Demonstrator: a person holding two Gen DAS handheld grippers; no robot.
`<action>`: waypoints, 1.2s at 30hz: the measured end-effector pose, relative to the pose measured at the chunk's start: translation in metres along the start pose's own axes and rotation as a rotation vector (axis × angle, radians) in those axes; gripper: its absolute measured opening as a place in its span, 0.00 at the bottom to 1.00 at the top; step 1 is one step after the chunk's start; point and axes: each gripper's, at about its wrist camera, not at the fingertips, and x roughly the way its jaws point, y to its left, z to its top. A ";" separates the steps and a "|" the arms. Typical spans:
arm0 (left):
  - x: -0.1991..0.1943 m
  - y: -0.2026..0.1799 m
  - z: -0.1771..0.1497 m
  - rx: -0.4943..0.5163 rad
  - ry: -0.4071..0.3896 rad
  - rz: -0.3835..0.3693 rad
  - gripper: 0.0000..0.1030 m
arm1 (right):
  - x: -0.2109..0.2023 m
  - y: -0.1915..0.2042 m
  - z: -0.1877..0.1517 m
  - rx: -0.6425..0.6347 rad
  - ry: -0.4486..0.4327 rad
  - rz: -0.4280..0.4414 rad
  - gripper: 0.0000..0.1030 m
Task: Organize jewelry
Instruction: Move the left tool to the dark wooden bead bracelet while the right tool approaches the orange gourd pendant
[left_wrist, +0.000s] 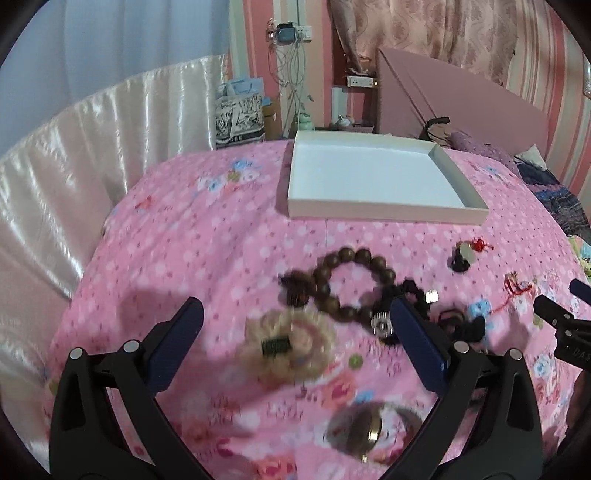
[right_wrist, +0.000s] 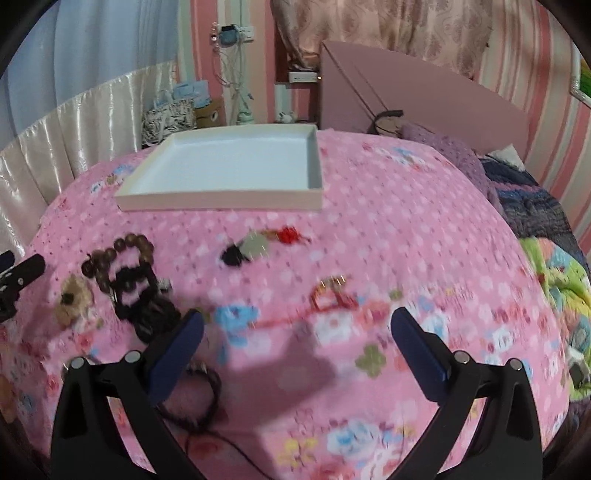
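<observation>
Both grippers have fingers spread wide w/ nothing between them. The left gripper (left_wrist: 295, 317) hangs above the bed, its fingers (left_wrist: 415, 339) framing a pale beige bead bracelet (left_wrist: 291, 345), which is blurred. Just behind that one, toward the white tray (left_wrist: 384, 214), lies a brown wooden bead bracelet (left_wrist: 351, 284), and a black bracelet w/ silver pieces (left_wrist: 406, 314) touches it on the side of the right gripper. Nearer the camera than the beige one is a blurred round piece w/ a gold part (left_wrist: 373, 432); what it is I cannot tell. The right gripper (right_wrist: 295, 325) is over the pink flowered bed cover (right_wrist: 424, 240), approx. above a thin red string piece w/ small gold parts (right_wrist: 328, 295). Between this string piece and the tray lies a pale pendant w/ red knot and black tassel (right_wrist: 255, 245). A dark cord bracelet (right_wrist: 199, 398) lies beside the left finger (right_wrist: 177, 354) of the right gripper. The tray sits at the far side of the bed, well apart from all jewelry, and is empty.
</observation>
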 end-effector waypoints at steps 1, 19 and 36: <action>0.002 -0.002 0.005 0.014 0.000 -0.002 0.97 | 0.001 0.002 0.005 -0.006 -0.004 -0.002 0.98; 0.048 0.002 0.061 0.019 0.026 -0.017 0.97 | 0.037 0.008 0.087 0.019 -0.044 -0.035 0.98; 0.107 0.009 0.036 0.012 0.111 -0.066 0.97 | 0.114 0.010 0.066 -0.005 0.075 -0.063 0.74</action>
